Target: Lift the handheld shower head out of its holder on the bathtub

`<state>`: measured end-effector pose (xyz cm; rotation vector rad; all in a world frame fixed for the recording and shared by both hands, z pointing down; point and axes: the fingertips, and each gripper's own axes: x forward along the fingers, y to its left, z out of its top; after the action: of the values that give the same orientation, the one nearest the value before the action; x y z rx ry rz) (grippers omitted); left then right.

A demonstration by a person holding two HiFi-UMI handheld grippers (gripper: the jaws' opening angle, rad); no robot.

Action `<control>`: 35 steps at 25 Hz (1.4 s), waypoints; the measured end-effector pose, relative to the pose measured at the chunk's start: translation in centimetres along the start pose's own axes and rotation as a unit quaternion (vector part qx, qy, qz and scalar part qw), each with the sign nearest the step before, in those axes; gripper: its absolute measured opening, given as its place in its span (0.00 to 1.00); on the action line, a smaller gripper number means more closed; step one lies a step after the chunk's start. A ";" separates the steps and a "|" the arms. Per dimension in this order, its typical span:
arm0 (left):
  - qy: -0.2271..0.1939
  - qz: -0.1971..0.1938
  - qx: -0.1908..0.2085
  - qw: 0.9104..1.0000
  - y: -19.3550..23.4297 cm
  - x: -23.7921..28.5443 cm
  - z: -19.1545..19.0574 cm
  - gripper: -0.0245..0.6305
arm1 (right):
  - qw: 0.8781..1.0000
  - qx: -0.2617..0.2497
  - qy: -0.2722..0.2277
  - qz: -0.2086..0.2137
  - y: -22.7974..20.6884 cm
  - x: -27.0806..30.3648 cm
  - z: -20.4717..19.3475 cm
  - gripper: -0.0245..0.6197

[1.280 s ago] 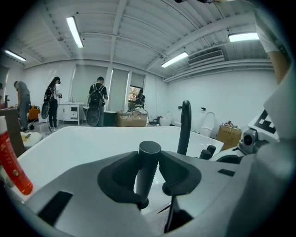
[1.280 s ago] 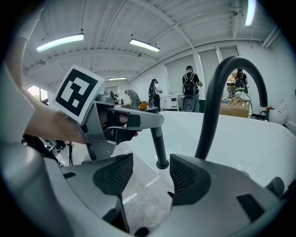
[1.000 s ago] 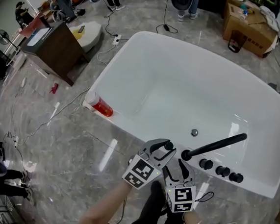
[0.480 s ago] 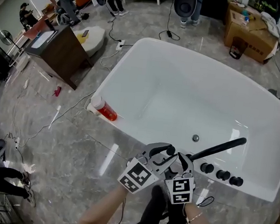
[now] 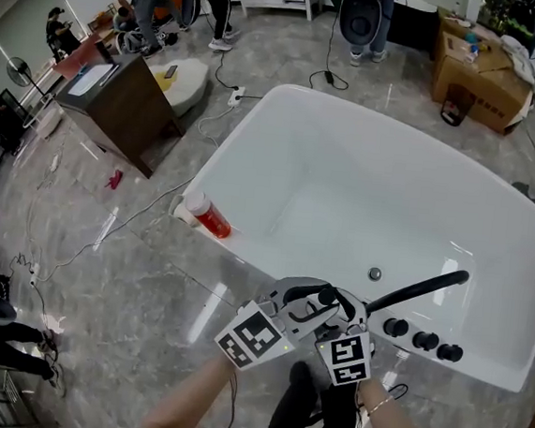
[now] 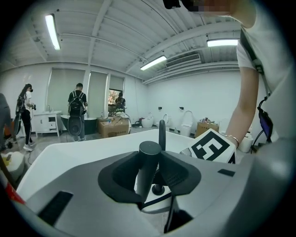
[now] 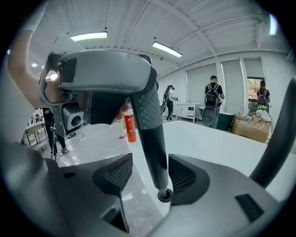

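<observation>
Both forearms reach low, side by side, to the tub's (image 5: 256, 132) near rim. The left claw (image 5: 306, 301) clamps the shower (image 7: 155, 139) upright there — the right claw (image 7: 149, 176) stands wide around its handle, tipped slightly down.

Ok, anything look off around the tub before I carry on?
Nothing stands out. The red bottle stands upright on the bathtub rim, nothing spilled; cables lie loose on the floor. The left tongs grip the handheld shower head.
</observation>
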<state>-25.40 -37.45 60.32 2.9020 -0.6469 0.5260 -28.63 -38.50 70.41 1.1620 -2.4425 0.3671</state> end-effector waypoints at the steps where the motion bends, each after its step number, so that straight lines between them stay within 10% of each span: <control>1: -0.001 -0.004 0.002 1.000 -0.1 -0.2 0.4 0.27 | 1.000 -0.004 0.000 0.000 0.0 -0.1 0.3 0.42; 7: -0.009 -0.015 0.019 1.000 -1.1 -1.6 3.3 0.27 | 0.999 -0.028 -0.024 -0.016 -0.2 -1.7 2.9 0.26; 35: -0.069 -0.042 0.055 0.995 -5.3 -7.6 18.4 0.27 | 0.996 -0.046 -0.078 -0.019 2.0 -12.2 15.5 0.25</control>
<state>-23.85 -33.22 40.19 3.0754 -0.5252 0.3659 -27.11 -35.25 50.95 1.2376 -2.5366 0.1542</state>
